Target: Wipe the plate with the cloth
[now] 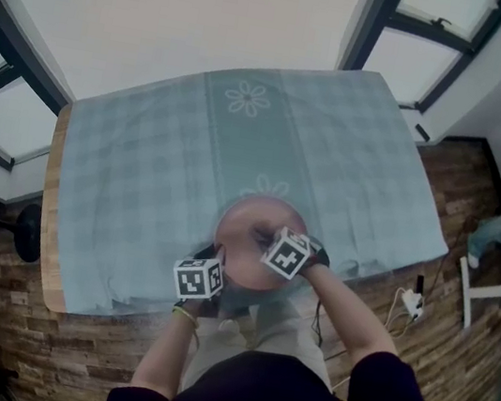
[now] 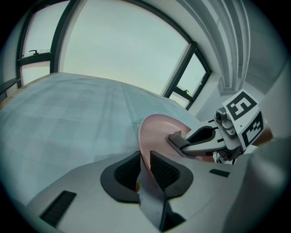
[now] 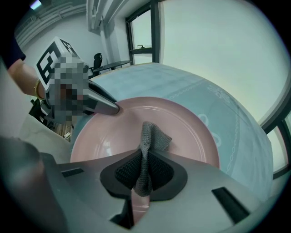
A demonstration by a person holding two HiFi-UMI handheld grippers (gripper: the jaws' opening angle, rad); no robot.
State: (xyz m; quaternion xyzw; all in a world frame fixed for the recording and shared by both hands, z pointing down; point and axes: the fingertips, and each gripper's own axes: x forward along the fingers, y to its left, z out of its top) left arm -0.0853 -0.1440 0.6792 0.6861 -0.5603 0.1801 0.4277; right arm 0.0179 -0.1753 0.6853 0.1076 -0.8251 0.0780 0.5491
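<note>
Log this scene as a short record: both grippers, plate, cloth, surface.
left gripper: shut on the rim of the plate
right gripper: shut on the cloth
plate: pink, round
cloth: grey, bunched, its free end over the plate's inner face
surface: teal checked tablecloth

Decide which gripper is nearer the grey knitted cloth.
Right. The right gripper clamps the grey knitted cloth; the left gripper, apart from it, grips the round pink plate.

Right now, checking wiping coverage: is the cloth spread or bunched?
Bunched: right gripper pinches the cloth into a narrow fold over the plate.
</note>
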